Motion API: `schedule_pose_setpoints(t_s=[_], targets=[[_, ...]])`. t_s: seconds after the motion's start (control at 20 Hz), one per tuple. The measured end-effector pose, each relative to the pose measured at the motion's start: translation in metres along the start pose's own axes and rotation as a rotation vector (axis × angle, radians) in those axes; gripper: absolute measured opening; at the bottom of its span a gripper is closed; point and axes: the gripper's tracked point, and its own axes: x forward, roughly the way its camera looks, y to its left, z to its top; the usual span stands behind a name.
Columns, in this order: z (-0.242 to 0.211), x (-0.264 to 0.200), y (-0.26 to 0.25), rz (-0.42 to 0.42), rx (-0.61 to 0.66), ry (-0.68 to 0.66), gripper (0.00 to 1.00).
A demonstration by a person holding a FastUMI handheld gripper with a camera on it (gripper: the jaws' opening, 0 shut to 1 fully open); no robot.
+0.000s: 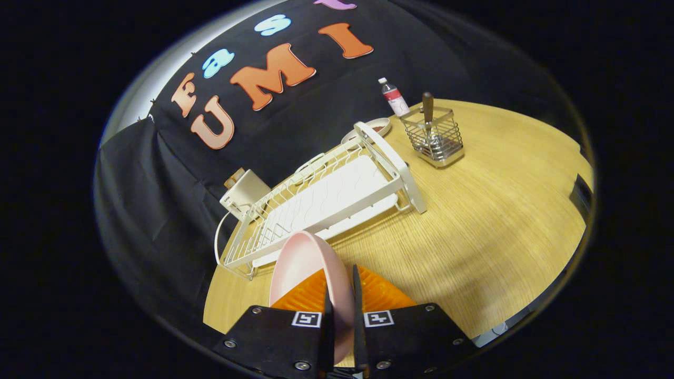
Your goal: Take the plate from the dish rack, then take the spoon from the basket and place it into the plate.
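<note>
A pink plate [305,263] stands on edge between my two orange fingers [384,295], and my gripper [341,281] is shut on its rim. It hangs above the wooden table [500,226], just in front of the white dish rack [337,195], whose slots hold nothing. Beyond the rack's far end stands a wire basket [434,138] with a brown-handled spoon [427,113] upright in it.
A small bottle [394,97] with a white cap stands behind the basket. A shallow dish [376,126] lies past the rack's far end. A white box-like object [245,192] sits against the black cloth beside the rack. Bare tabletop spreads to the right of the rack.
</note>
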Motion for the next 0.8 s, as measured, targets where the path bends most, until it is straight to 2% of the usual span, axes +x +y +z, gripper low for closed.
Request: schedule_pose_setpoints(t_s=[0.3,0.55,0.65,0.7,0.75,0.8], targets=[[-0.026,0.020,-0.007,0.045,0.144,0.092,0.15],[-0.015,0.018,-0.022,0.009,0.037,0.043,0.21],[0.001,0.013,-0.033,-0.016,-0.005,0.000,0.33],[0.012,0.009,-0.039,-0.032,-0.027,-0.032,0.46],[0.025,0.006,-0.050,-0.063,-0.060,-0.071,0.55],[0.041,0.003,-0.067,-0.117,-0.106,-0.116,0.69]])
